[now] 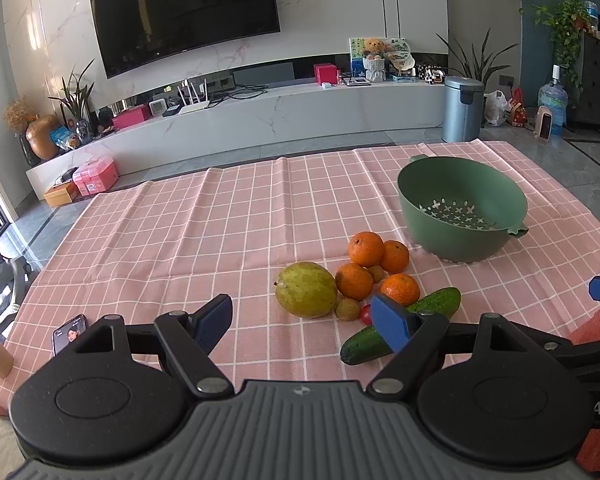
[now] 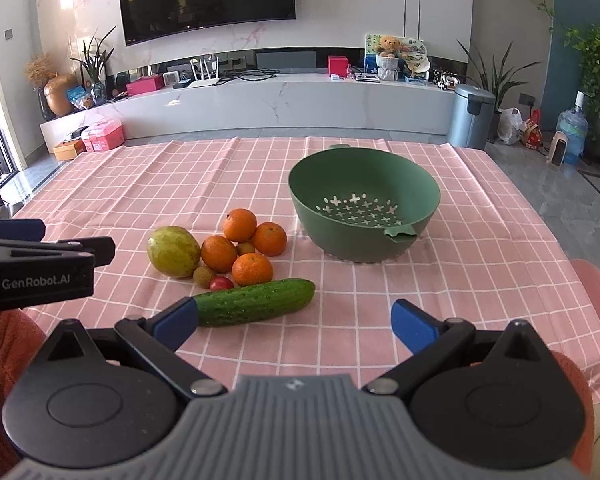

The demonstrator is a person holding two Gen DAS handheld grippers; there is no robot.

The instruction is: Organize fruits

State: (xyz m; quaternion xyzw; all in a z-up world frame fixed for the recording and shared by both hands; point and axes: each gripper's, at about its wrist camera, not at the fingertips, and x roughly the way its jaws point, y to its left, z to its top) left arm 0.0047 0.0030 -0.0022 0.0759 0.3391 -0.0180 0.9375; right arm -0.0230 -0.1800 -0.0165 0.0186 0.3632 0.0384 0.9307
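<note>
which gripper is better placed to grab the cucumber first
Probably right. The right gripper is open with the cucumber lying just ahead between its fingers. The left gripper is also open but faces the green-yellow fruit, with the cucumber off to its side.

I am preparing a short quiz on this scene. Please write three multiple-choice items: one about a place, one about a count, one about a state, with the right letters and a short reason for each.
1. Where does the cucumber lie?
A. inside the colander
B. on the cloth, in front of the oranges
C. on the floor

2. How many oranges are on the cloth?
A. two
B. four
C. six

3. What is the state of the colander?
A. empty
B. full of fruit
C. upside down

Answers:
1 B: the cucumber lies on the pink cloth, nearer the camera than the orange cluster.
2 B: four oranges are grouped beside the large yellow-green fruit.
3 A: the colander stands upright and its perforated bottom is bare.

Both the left gripper and the right gripper are open and hold nothing.
</note>
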